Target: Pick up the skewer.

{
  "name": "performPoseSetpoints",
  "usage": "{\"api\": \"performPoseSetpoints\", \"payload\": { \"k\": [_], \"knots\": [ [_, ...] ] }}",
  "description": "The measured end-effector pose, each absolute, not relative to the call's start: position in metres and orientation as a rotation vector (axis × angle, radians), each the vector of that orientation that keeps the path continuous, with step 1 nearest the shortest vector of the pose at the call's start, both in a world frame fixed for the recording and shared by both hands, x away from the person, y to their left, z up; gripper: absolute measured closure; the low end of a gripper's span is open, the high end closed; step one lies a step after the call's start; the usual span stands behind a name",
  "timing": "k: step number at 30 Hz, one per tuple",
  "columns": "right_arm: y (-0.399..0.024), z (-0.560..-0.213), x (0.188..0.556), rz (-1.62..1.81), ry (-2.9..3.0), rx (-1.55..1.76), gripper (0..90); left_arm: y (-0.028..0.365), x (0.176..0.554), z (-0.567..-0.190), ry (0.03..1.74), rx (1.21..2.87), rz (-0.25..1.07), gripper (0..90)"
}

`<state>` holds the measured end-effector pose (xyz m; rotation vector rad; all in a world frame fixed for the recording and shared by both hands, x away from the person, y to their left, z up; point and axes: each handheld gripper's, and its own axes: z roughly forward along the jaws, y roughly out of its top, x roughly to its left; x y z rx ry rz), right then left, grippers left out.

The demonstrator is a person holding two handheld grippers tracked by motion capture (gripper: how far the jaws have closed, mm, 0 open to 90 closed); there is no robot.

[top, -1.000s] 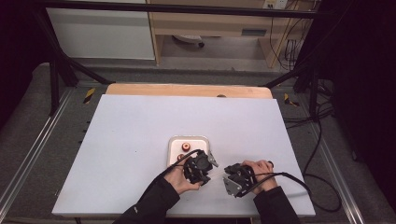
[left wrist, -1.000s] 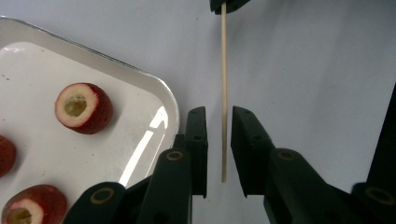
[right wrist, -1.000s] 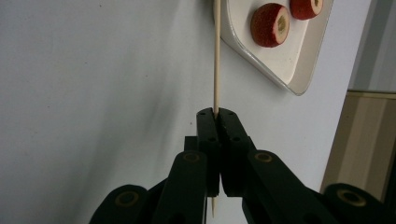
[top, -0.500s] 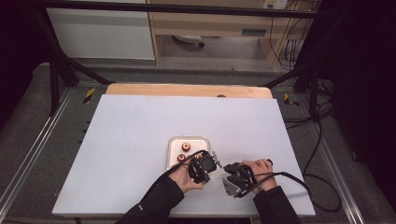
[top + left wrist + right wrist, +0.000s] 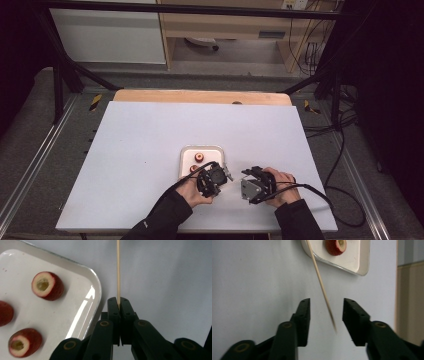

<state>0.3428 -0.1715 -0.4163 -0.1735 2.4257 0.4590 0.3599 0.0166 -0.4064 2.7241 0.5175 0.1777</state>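
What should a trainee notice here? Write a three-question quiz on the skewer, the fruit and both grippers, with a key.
1. True or false: the left gripper has its jaws shut on the skewer.
2. Where do the red fruit pieces lie? A: on the white tray. B: on the bare table. C: in a bowl.
3. How do the jaws of the right gripper stand?

Key: 1 true. 2 A. 3 Open: they have just been opening, and the skewer's end lies between them untouched.
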Motion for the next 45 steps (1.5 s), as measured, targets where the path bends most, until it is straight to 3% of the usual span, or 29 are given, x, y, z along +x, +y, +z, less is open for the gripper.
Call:
{"api": "performPoseSetpoints", "payload": {
  "k": [6, 21, 27, 45],
  "knots": [
    [-0.191, -0.415, 0.351, 0.759, 2.423, 0.223, 31.9, 0.037, 0.358, -0.403, 0.542, 2.698, 0.231, 88.5],
    [-0.217, -0.428, 0.365, 0.936, 2.529, 0.807, 11.1, 0.075, 0.358, -0.396, 0.723, 2.492, 0.283, 88.5],
    [-0.221, -0.428, 0.366, 0.966, 2.536, 0.894, 5.0, 0.084, 0.348, -0.397, 0.794, 2.346, 0.317, 88.4],
    [-0.210, -0.420, 0.374, 0.973, 2.564, 0.966, 1.2, 0.127, 0.312, -0.424, 0.945, 1.995, 0.374, 88.4]
  ]
}}
